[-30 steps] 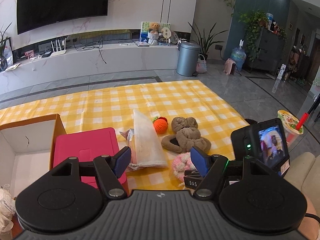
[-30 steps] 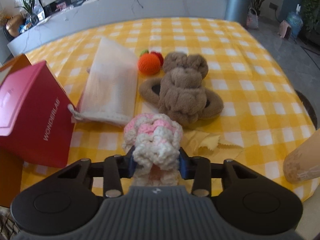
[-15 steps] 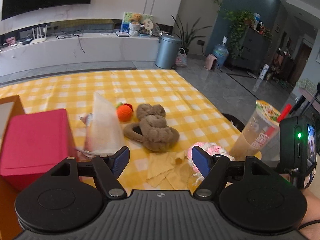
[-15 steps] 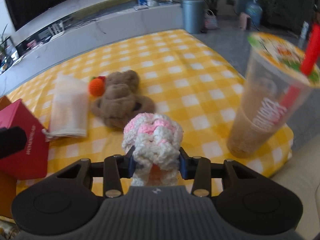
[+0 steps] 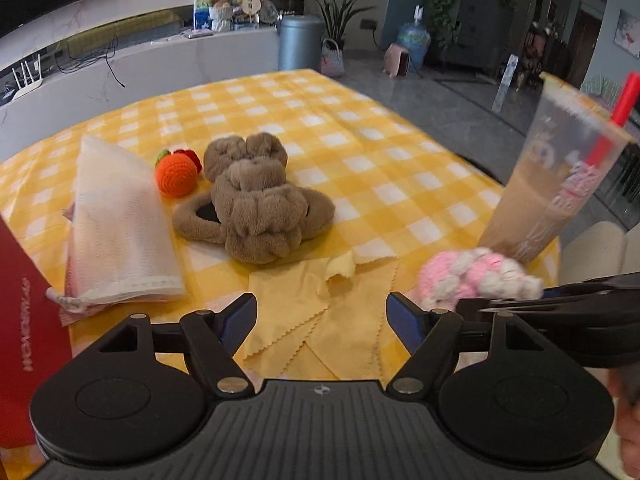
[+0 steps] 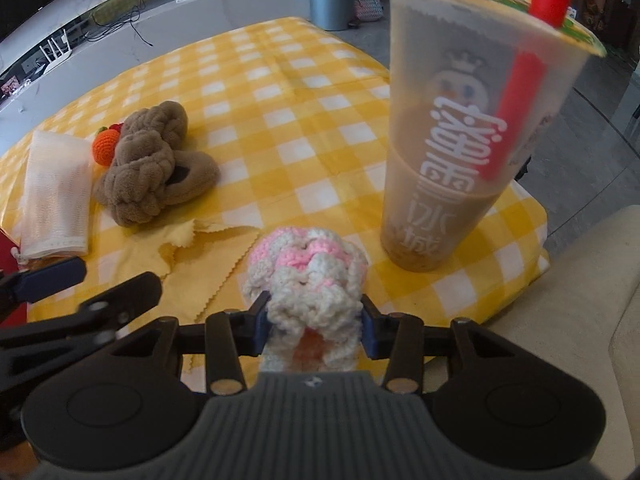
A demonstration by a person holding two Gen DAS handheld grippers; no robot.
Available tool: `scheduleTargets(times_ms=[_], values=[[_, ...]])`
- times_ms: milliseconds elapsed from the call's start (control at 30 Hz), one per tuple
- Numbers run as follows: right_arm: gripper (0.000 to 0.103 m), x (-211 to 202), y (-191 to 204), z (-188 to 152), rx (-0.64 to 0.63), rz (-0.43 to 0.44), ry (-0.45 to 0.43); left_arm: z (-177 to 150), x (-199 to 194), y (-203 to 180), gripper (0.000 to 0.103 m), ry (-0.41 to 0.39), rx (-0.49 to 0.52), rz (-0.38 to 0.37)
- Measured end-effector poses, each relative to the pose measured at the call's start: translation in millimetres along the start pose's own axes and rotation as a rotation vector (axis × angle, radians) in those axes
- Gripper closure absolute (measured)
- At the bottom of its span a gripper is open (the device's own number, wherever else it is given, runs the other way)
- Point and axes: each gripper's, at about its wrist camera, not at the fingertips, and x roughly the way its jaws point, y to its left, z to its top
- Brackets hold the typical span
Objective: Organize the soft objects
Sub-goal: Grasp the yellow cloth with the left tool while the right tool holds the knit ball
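Crochet toy (image 6: 308, 276) clamped in the right gripper (image 6: 314, 326), near the milk tea cup (image 6: 468, 128).
Left gripper (image 5: 322, 318) hangs with jaws apart over the yellow cloth (image 5: 320, 312); brown plush (image 5: 256, 204) lies farther back.

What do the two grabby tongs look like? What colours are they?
Both the left tongs and the right tongs are matte black plastic with a ribbed grey middle and two big round discs. Thin black arms carry small silver screws and end in dark blue fingertips. No cables show.

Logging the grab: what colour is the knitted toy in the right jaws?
Pink and white knitted toy, clearest in the right wrist view.
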Motion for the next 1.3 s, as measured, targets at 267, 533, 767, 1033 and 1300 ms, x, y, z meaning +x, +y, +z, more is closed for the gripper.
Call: scheduleTargets(times_ms=[267,533,767,1033,1300], values=[[0.057,0,7,-1,-0.032,-0.009,0.003,-2,31,11,0.012,0.042,0.013,-0.056],[0.054,1,9,-2,-0.033,-0.014,0.015,-24,38,-5,0.000,-0.046,0.156,0.004],[0.053,0,10,-1,-0.031,0.020,0.011,-23,27,-7,0.066,-0.077,0.172,0.016],[0.053,4,11,-1,-0.038,0.023,0.019,-14,21,-2,0.099,-0.038,0.110,0.088],[0.057,-5,9,-1,-0.036,0.050,-0.012,-9,-24,6,0.099,-0.106,0.060,0.083]])
